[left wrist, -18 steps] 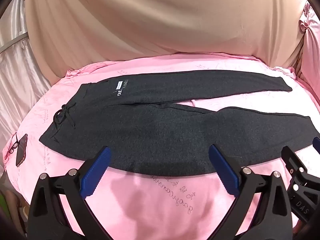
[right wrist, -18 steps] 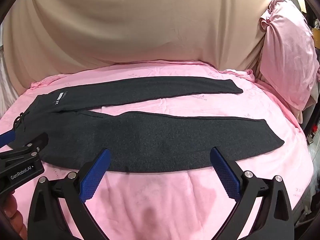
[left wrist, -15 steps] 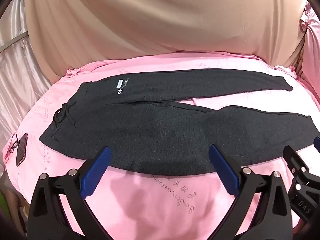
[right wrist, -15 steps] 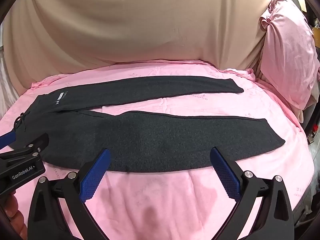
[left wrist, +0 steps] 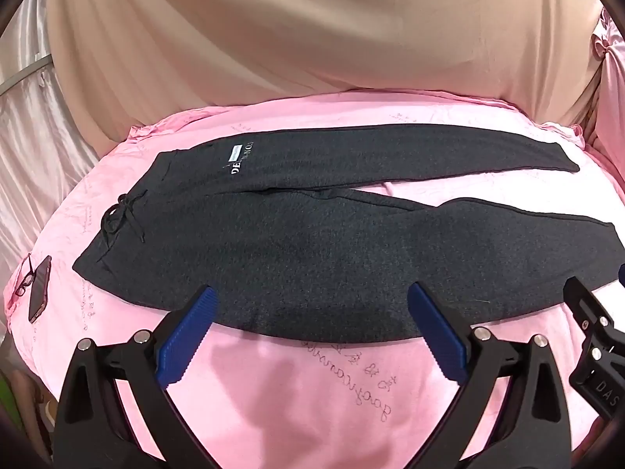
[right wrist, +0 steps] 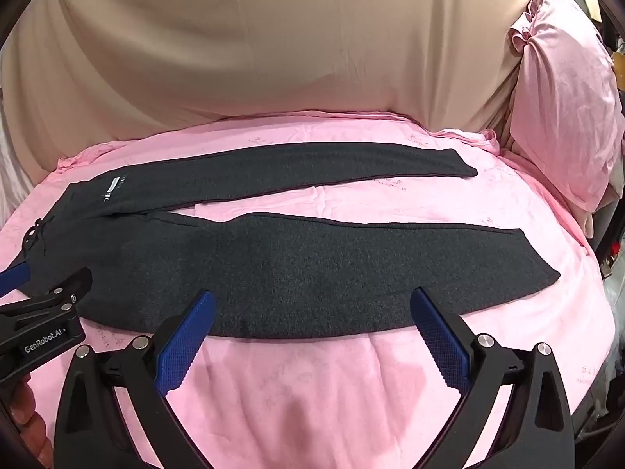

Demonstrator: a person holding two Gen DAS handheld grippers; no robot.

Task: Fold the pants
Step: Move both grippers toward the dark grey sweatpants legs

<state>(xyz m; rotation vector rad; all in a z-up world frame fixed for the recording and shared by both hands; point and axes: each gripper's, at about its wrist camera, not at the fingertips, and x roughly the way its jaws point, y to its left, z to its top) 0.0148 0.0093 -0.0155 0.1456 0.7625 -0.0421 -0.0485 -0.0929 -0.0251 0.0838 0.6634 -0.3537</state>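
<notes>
Dark grey pants (left wrist: 312, 242) lie spread flat on a bed covered by a pink sheet (left wrist: 297, 391), waistband at the left, both legs running to the right and parted in a narrow V. The drawstring (left wrist: 123, 215) is knotted at the waist; white lettering (left wrist: 240, 160) on the far hip is partly lost in a crease and cannot be read whole.

The left tool (left wrist: 310, 336) hangs above the near edge of the pants close to the waist end, its blue pads spread wide with nothing between them. The right tool (right wrist: 312, 336) hangs the same way, released, over the near leg further right.

From the left wrist view, the near leg's cuff is cut off behind the right tool's body. At the bed's left edge lie a phone (left wrist: 39, 289) and glasses (left wrist: 26, 283), small and distorted. A beige drape (right wrist: 273, 47) fills the far side.
</notes>
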